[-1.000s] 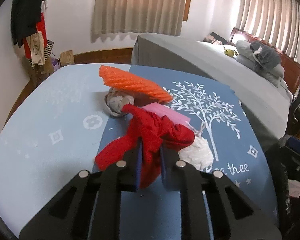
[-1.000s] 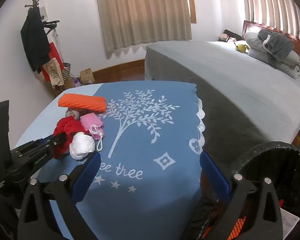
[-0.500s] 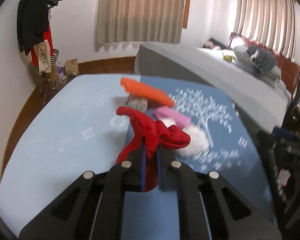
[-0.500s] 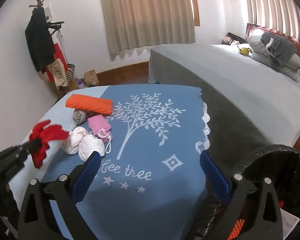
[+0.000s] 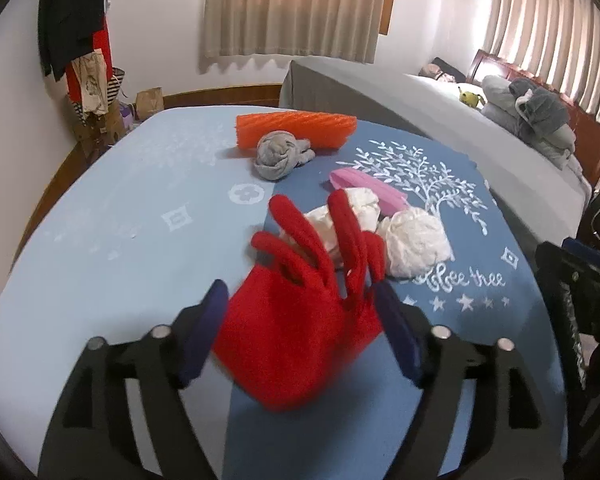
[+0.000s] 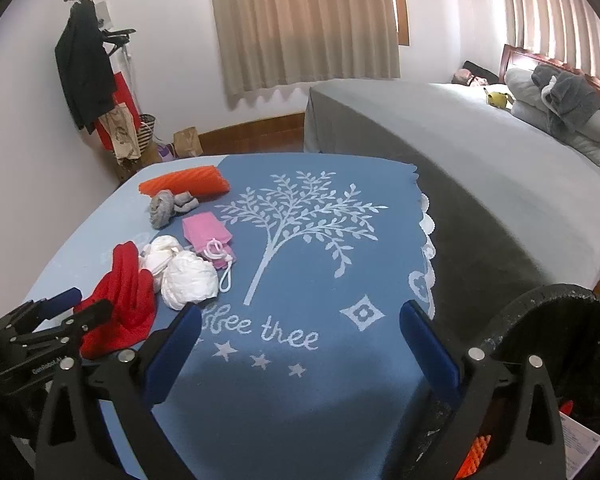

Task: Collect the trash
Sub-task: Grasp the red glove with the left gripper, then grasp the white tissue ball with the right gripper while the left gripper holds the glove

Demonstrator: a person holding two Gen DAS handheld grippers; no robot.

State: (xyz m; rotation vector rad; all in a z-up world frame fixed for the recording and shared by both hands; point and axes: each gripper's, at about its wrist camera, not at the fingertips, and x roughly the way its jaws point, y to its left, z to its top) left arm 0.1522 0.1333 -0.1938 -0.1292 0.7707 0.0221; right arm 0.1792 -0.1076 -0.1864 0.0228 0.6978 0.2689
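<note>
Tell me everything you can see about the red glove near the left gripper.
The red glove looks like soft knitted fabric, bright red all over, slightly motion-blurred. Its long fingers fan away from the camera toward the white crumpled paper wads, overlapping them in the left wrist view. It sits between the spread blue pads of the left gripper, whose jaws have just been opening; the pads don't seem to press it. Below it is the blue tablecloth.

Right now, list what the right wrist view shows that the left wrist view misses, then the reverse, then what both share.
Only the right wrist view shows the black bin and the pink bag's white cord. Only the left wrist view shows the red glove's spread fingers between the open left hand-held gripper, whose jaws have just been opening. Both show the orange roll, grey sock, white paper wads and bed.
</note>
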